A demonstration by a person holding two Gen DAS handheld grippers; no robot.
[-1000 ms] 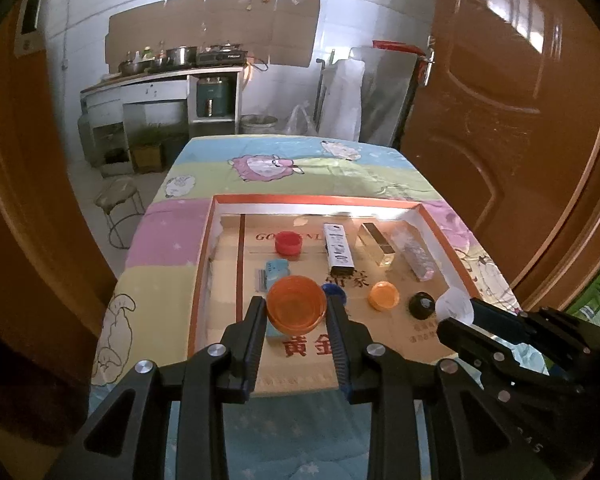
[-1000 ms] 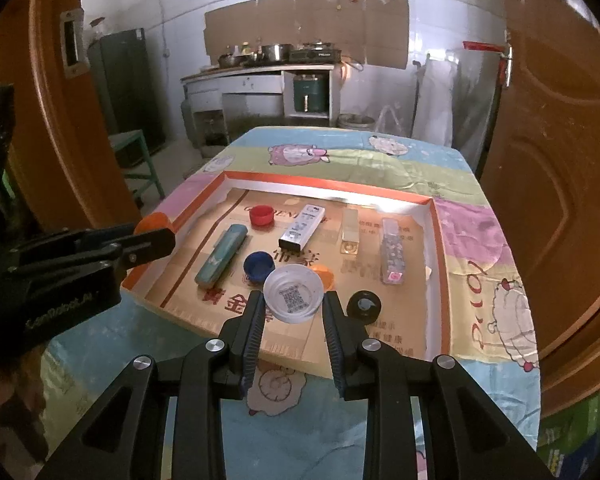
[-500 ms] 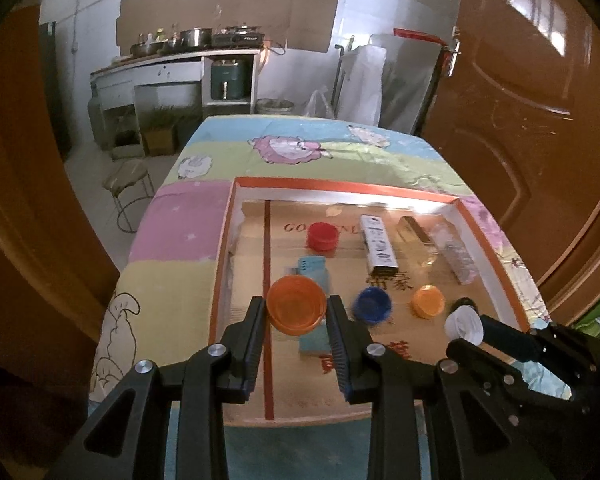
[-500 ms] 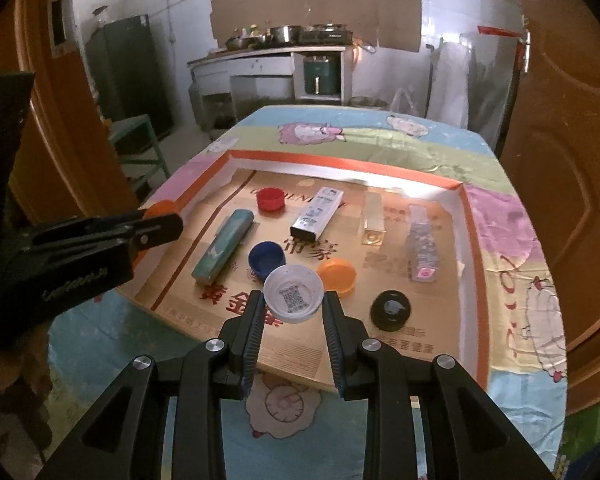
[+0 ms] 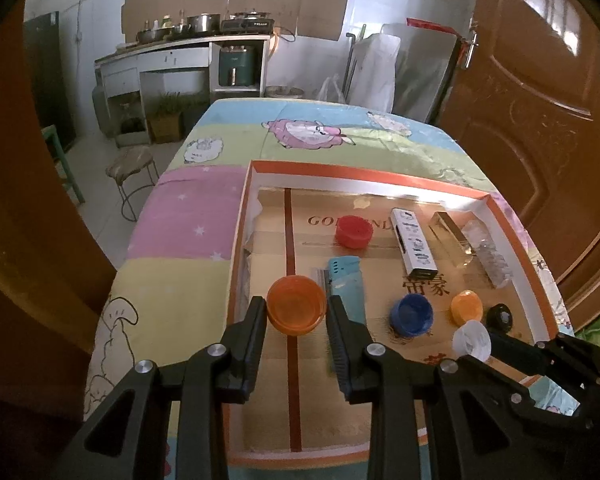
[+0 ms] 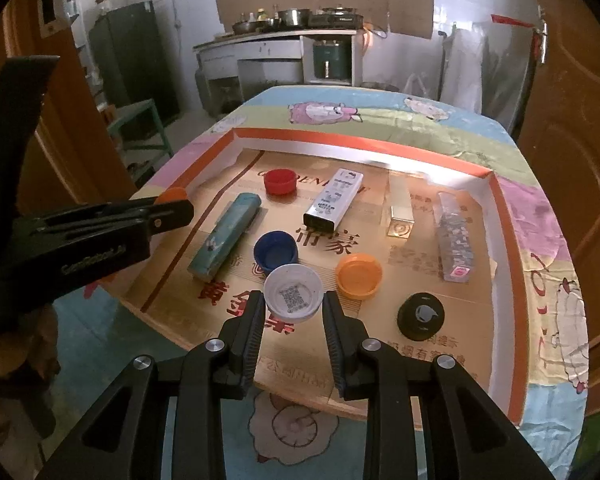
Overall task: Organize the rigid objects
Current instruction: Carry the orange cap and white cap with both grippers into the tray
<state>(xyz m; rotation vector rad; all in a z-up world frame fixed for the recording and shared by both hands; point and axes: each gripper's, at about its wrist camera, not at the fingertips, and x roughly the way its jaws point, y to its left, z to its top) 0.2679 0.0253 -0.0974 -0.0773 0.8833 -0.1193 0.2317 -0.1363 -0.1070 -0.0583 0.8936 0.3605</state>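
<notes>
My left gripper is shut on a large orange cap, held above the left side of the shallow cardboard tray. My right gripper is shut on a white cap with a QR code, held above the tray's near edge. In the tray lie a red cap, a blue cap, a small orange cap, a black cap, a teal lighter, a white lighter, a gold lighter and a clear lighter.
The tray sits on a table with a pastel sheep cloth. A brown wooden door stands close on the right. A small stool and a green stool stand left of the table. A kitchen counter is at the back.
Both grippers have moved leftward over the tray while still holding their caps. The left one now hovers over the tray's left side. The things in the tray have not moved.
</notes>
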